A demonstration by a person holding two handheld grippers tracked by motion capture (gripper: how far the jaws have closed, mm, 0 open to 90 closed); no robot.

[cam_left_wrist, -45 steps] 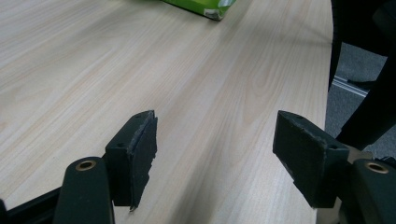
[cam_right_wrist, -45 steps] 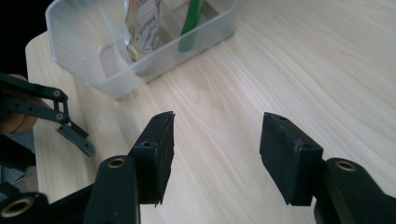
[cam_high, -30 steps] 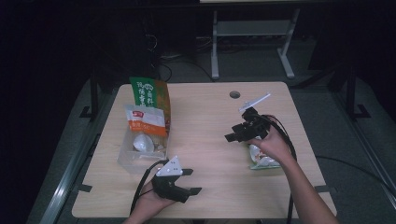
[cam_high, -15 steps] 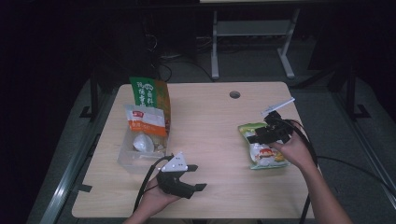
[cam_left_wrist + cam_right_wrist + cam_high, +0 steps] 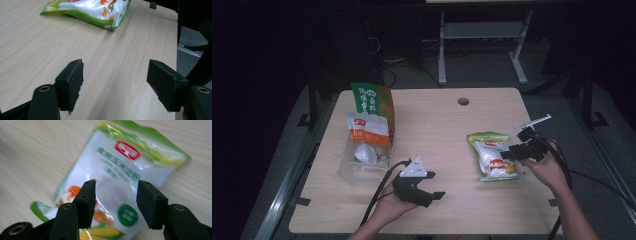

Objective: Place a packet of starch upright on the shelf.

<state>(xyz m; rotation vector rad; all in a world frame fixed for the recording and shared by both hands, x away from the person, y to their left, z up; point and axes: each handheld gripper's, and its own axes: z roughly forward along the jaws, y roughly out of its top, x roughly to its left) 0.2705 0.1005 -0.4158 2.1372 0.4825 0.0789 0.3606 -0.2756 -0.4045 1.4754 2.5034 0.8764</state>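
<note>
High view: fixed above person's side, faces forward and down, takes in whole desk [image 5: 442, 125] from far. Left gripper view: low over desk, looks along own tongs toward green snack bag [image 5: 90, 10]. Right gripper view: close above same bag [image 5: 117, 182]. All three views share bag [image 5: 493, 156].

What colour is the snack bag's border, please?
Green, around the snack bag, clearest in the right gripper view.
</note>
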